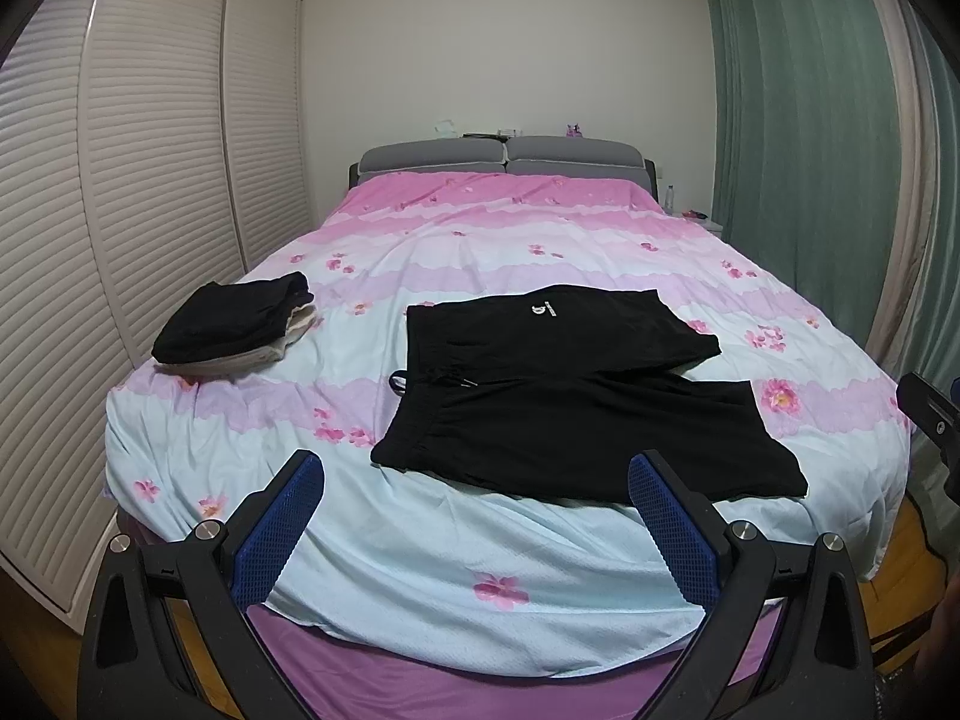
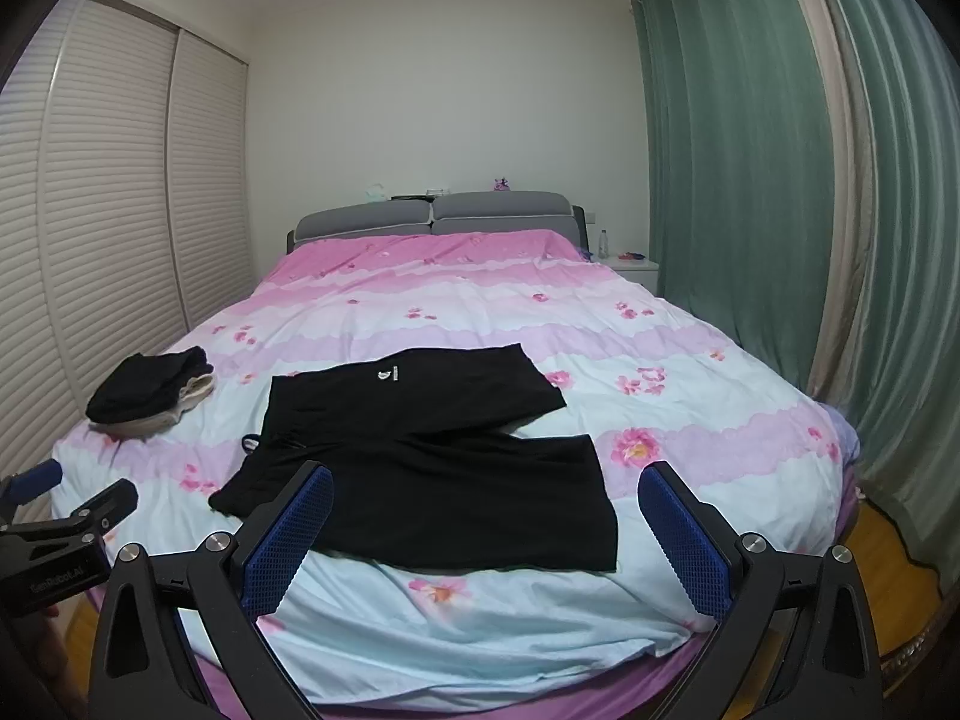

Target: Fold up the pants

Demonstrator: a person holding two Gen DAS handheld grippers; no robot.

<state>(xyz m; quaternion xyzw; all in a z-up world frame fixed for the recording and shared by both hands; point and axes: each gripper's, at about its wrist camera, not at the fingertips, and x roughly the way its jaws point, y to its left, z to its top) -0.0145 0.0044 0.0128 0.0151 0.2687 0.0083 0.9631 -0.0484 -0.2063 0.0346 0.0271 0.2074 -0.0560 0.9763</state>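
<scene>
The black shorts lie spread flat on the near half of the bed, waistband to the left with its drawstring poking out, the two legs pointing right, and the near hem just short of the foot edge. Both grippers hover level off the end of the bed, aimed along it. The left gripper has its blue pads wide apart and empty; the right gripper is likewise spread, gripping nothing. The floral duvet lies bare beyond and to the right of the shorts. A stack of folded clothes sits near the left edge, beside the louvred wardrobe doors. Green curtains hang on the right.
</scene>
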